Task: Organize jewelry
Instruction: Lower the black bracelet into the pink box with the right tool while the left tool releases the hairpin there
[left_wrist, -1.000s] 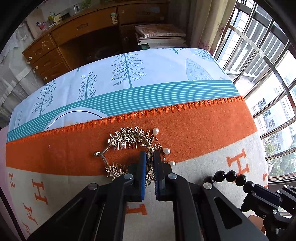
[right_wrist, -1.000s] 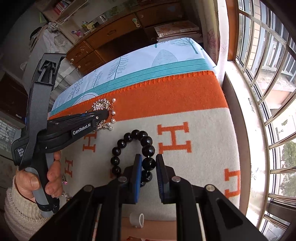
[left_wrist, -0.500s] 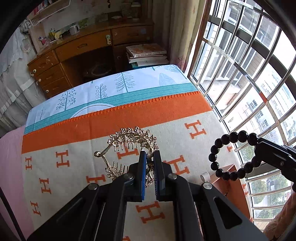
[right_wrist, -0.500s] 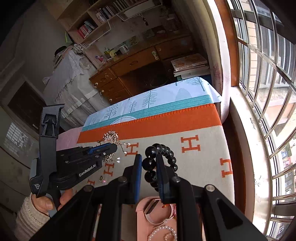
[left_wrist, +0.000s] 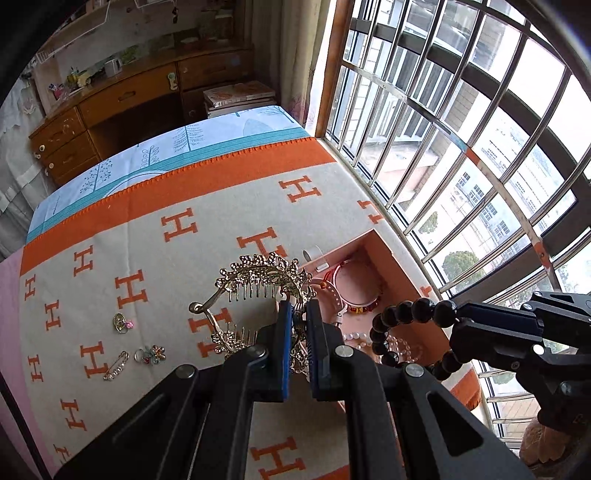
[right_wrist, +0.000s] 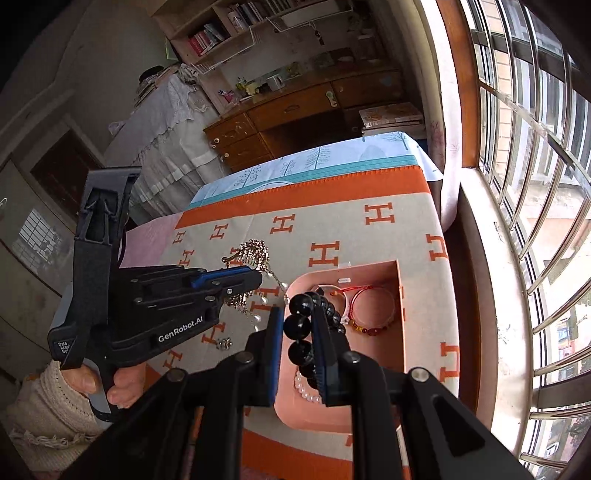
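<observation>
The left gripper (left_wrist: 300, 325) is pinched tight on an ornate gold metal hair comb with dangling pearl drops (left_wrist: 258, 280), held in the air above the cream-and-orange blanket printed with H letters (left_wrist: 207, 206) that covers the bed, just beside the near-left edge of the open pink rectangular jewelry box (right_wrist: 400, 332). The right gripper (right_wrist: 297, 325) is clamped on one bead of a glossy black round-bead bracelet (right_wrist: 299, 325), the loop hanging over the box's near half. Judging by what lies inside, the sorting is partly done: a red cord bracelet with amber beads (right_wrist: 365, 310) and a white pearl strand (right_wrist: 304, 387) sit in the box, and the two held pieces look ready to be lowered in. Left on the blanket toward its left edge are a small gold charm with a pink stone (left_wrist: 122, 323), a flower-shaped brooch (left_wrist: 151, 354) and a gold safety-pin brooch (left_wrist: 116, 365), well apart from the box. The box stands at the blanket's right edge, close along the window ledge (right_wrist: 487, 295) with its metal bars, so room on that side is tight; the blanket's middle and far end toward the wooden desk (left_wrist: 122, 110) are open. The two grippers are near each other over the box, so the dangling pearls could snag the bead loop.
</observation>
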